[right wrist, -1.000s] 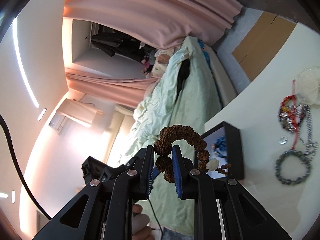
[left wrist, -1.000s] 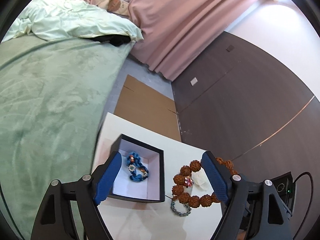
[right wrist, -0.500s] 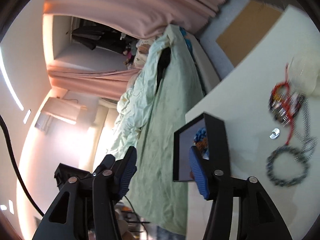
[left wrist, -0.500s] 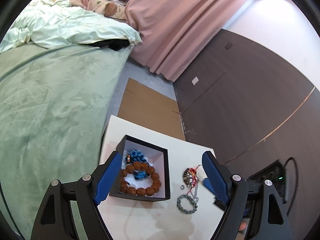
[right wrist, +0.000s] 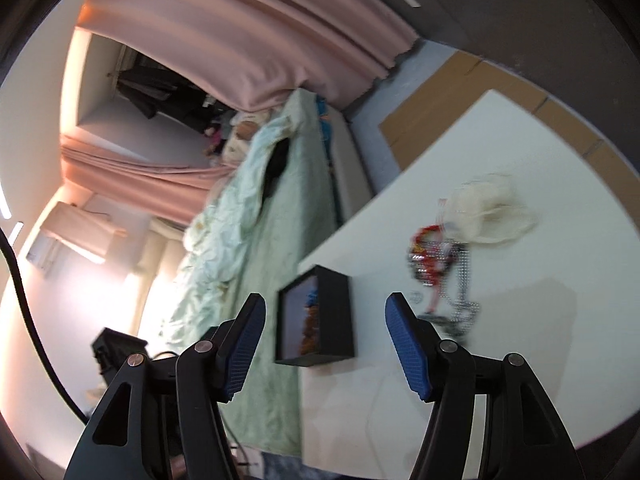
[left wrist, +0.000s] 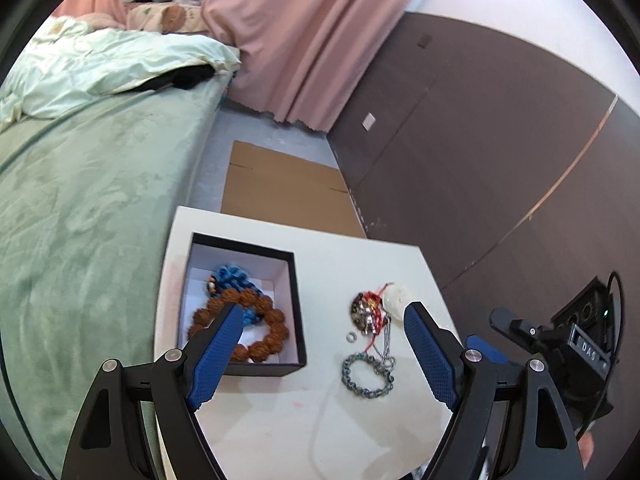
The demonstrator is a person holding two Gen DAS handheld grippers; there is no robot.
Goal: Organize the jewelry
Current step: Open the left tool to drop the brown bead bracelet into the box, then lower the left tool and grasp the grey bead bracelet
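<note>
A black box [left wrist: 298, 320] with a white inside sits on the white table [left wrist: 340, 264]. In it lie a brown bead bracelet [left wrist: 272, 328] and a blue bead piece [left wrist: 232, 276]. To its right lie a red and metal charm bracelet [left wrist: 366, 312], a small ring [left wrist: 352, 337], a grey bead bracelet [left wrist: 366, 376], a silver chain [left wrist: 386, 340] and a white pouch [left wrist: 396, 304]. My left gripper [left wrist: 324, 332] is open and empty above the table. My right gripper [right wrist: 324, 328] is open and empty, near the box [right wrist: 332, 312], with the loose jewelry [right wrist: 436, 256] beyond.
A bed with a green cover [left wrist: 80, 200] runs along the table's left side. Flat cardboard [left wrist: 280, 188] lies on the floor beyond the table. Pink curtains [left wrist: 304, 40] and a dark wall [left wrist: 480, 140] stand behind. The right gripper's body [left wrist: 560, 340] shows at right.
My right gripper opened and let go of the brown bead bracelet, which now lies in the box. It has drawn back and opened wider. My left gripper rose slightly.
</note>
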